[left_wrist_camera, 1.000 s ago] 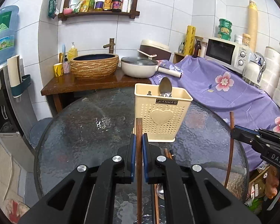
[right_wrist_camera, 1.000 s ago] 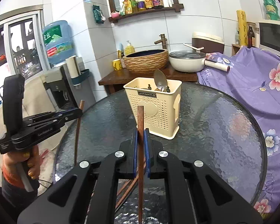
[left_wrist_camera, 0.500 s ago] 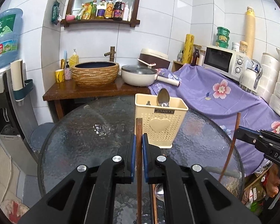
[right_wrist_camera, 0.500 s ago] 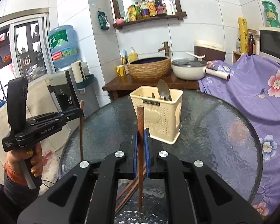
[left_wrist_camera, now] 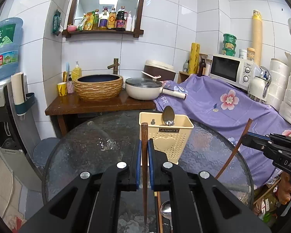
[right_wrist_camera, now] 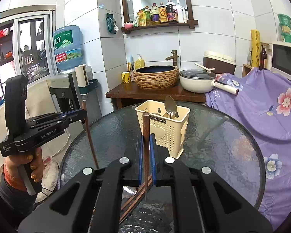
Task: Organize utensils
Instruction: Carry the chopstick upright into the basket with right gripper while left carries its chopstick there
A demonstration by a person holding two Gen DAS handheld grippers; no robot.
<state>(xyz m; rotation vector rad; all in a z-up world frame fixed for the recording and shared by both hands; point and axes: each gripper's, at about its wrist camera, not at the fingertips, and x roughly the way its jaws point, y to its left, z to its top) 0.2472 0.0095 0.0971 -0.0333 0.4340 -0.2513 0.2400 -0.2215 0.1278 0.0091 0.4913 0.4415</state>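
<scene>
A cream perforated utensil holder (left_wrist_camera: 169,136) stands on the round glass table (left_wrist_camera: 99,151) with a metal spoon (left_wrist_camera: 168,115) upright in it; it also shows in the right wrist view (right_wrist_camera: 165,128). My left gripper (left_wrist_camera: 144,151) is shut on a dark wooden chopstick (left_wrist_camera: 144,136), held upright above the table, short of the holder. My right gripper (right_wrist_camera: 146,147) is shut on another wooden chopstick (right_wrist_camera: 145,124), also upright near the holder. More chopsticks (right_wrist_camera: 134,200) and a spoon (left_wrist_camera: 165,211) lie on the table below the grippers.
Behind the table a wooden counter (left_wrist_camera: 99,104) carries a woven basin (left_wrist_camera: 99,86) and a lidded white pan (left_wrist_camera: 143,88). A purple flowered cloth (left_wrist_camera: 223,104) covers the right side, with a microwave (left_wrist_camera: 230,69) on it. A water dispenser (left_wrist_camera: 3,104) stands left.
Both grippers have risen with their chopsticks, so the table and holder sit lower in view. The right chopstick now tilts more in the left wrist view.
</scene>
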